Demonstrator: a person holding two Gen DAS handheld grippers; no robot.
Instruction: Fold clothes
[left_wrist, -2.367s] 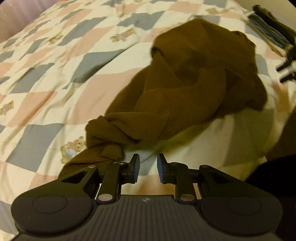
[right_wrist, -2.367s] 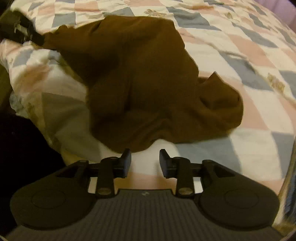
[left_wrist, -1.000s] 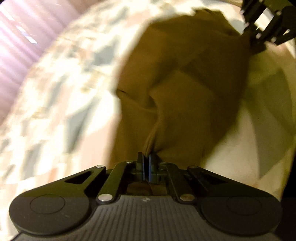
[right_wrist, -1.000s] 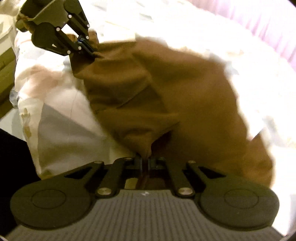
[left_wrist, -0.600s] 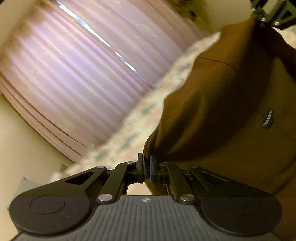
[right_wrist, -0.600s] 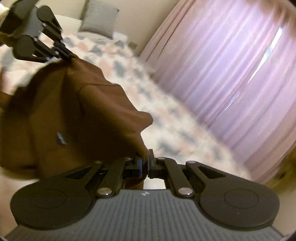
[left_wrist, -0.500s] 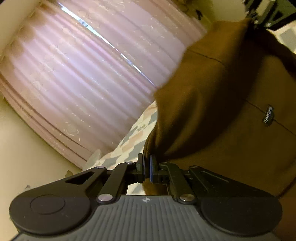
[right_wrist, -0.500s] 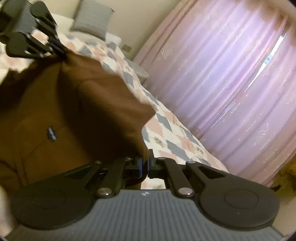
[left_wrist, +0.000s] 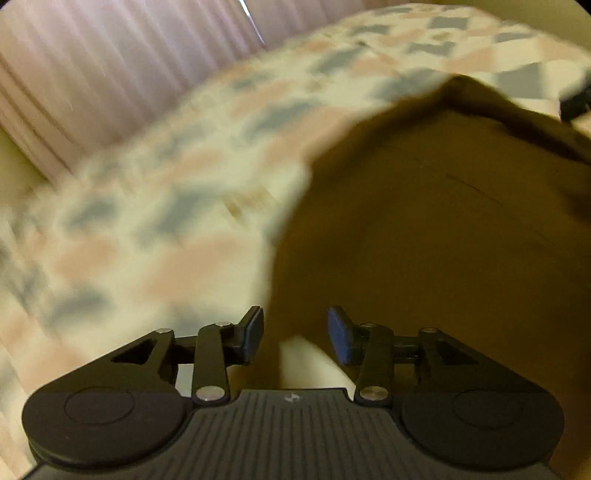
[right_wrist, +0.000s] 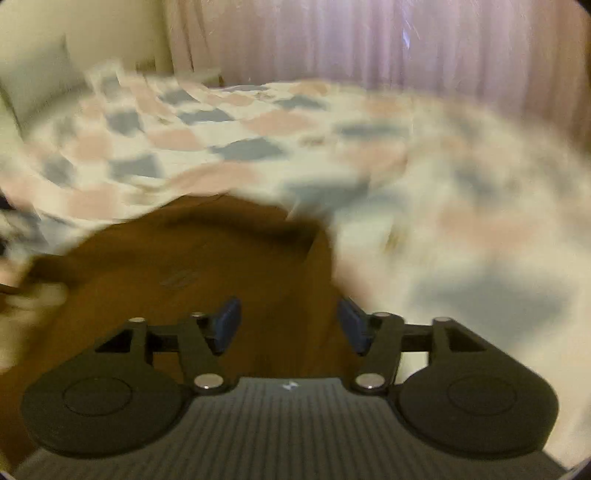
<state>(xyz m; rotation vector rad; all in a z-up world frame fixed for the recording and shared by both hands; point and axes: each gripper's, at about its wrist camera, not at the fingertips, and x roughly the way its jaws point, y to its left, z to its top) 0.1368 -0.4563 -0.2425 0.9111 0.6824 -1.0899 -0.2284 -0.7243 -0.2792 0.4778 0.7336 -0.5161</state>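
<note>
Fingers spread on our left gripper and right gripper, pinching nothing; the brown garment lay spread at lower right on the checked quilt, no fold visible; folding remained, we judged.

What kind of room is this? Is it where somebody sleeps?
Most likely a bedroom. A bed with a pink, blue and white patchwork quilt fills the view, a grey pillow leans at its head, and long pink curtains hang behind it.
</note>
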